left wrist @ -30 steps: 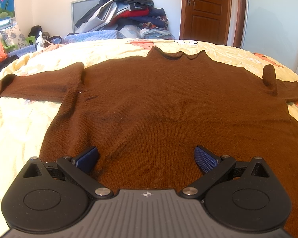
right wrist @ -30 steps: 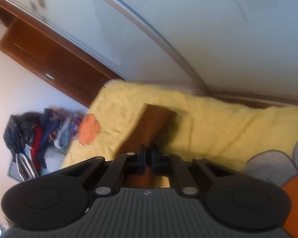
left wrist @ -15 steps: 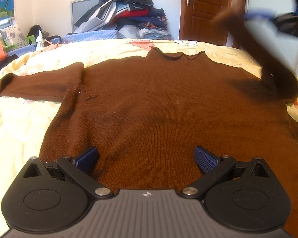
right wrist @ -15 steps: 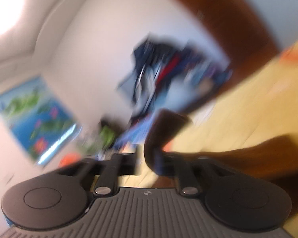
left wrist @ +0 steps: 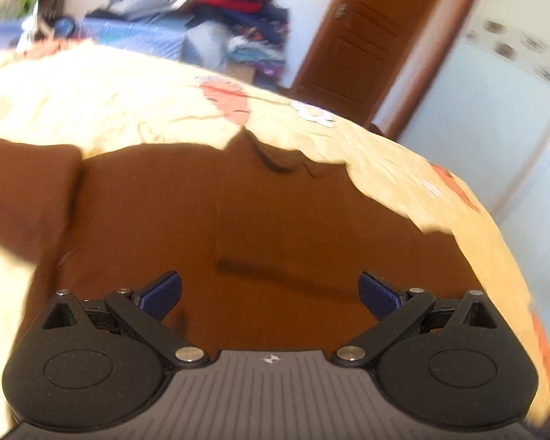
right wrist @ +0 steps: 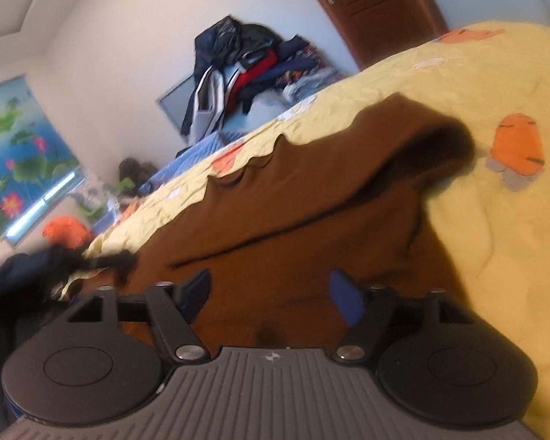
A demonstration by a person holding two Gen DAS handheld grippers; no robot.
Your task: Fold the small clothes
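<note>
A brown knit sweater (left wrist: 238,212) lies front-down-flat on the yellow bedspread (left wrist: 102,106). Its right sleeve (right wrist: 403,168) is folded over onto the body, seen as a long band in the right wrist view. Its left sleeve (left wrist: 22,187) still stretches out to the left. My left gripper (left wrist: 269,295) is open and empty, low over the sweater's lower body. My right gripper (right wrist: 269,295) is open and empty, just above the sweater (right wrist: 293,220) near the folded sleeve. The left gripper's arm (right wrist: 55,264) shows blurred at the left of the right wrist view.
A pile of clothes (left wrist: 220,3) is heaped beyond the far side of the bed, also in the right wrist view (right wrist: 245,62). A brown wooden door (left wrist: 366,40) and a pale wardrobe panel (left wrist: 495,110) stand to the right. The bed edge drops off at the right.
My right gripper carried the right sleeve up and over onto the sweater's body, then opened and let it go. My left gripper has moved forward and tilted, still open.
</note>
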